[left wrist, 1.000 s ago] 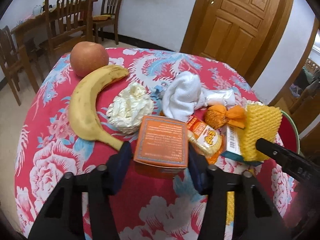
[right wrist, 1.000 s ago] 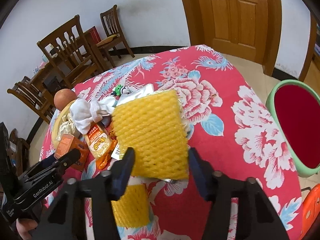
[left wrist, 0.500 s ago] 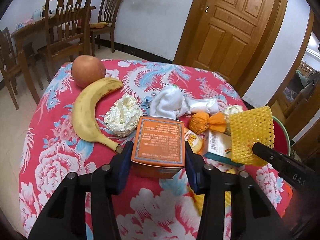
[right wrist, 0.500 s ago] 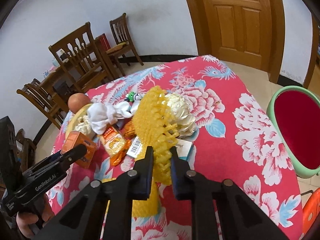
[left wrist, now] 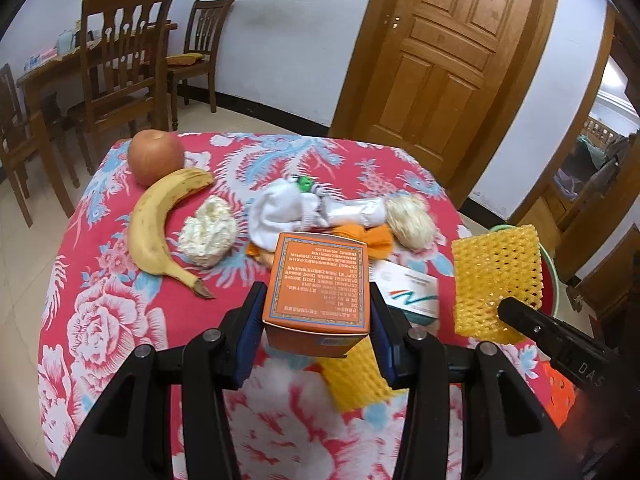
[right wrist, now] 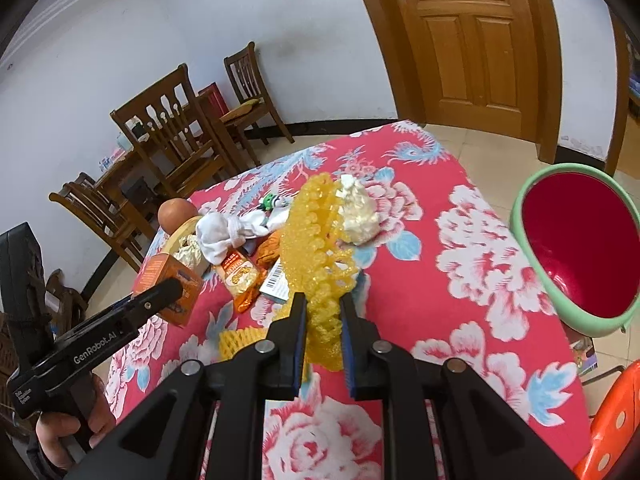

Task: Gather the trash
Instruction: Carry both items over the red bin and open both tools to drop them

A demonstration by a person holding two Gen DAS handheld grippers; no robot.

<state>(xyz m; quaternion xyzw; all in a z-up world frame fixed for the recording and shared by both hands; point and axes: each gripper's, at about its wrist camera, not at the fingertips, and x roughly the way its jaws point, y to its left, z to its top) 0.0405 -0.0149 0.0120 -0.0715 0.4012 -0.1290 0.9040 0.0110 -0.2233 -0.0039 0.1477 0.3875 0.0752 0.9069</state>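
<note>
Left view only: banana (left wrist: 154, 226) is showing full length, with the apple (left wrist: 155, 156) touching its far tip; a white-and-teal card box (left wrist: 408, 292) is lying just right of the orange box (left wrist: 319, 282).
Right view only: the green-rimmed red bin (right wrist: 580, 244) is sitting off the table's right edge, wide open; a snack packet (right wrist: 240, 274) is lying by the sock (right wrist: 218, 232); an orange stool (right wrist: 612, 428) is peeking in low right.
Left gripper (left wrist: 316, 324): it is clamping the orange box by its two sides, lifting it clear of the red floral cloth (left wrist: 100, 320); in the right view the person's hand (right wrist: 70, 428) is wrapping the handle, low left.
Right gripper (right wrist: 323, 332): it is pinching the yellow foam net (right wrist: 316, 240), jaws nearly together, net squashed and standing up above the fingers, raised off the table.
Where the trash is: box and net are both hanging in the air over the near half of the table; the bin is off to the right, apart from both.
Foam nets: two, one gripped, a second (left wrist: 356, 372) lying on the cloth under the orange box.
Tissue wads: two, one (left wrist: 208, 232) beside the banana, one (left wrist: 410, 220) at the sock's right end.
Fruit: one banana, one apple.
Chairs: I am counting three in the left view, by the far wall.
</note>
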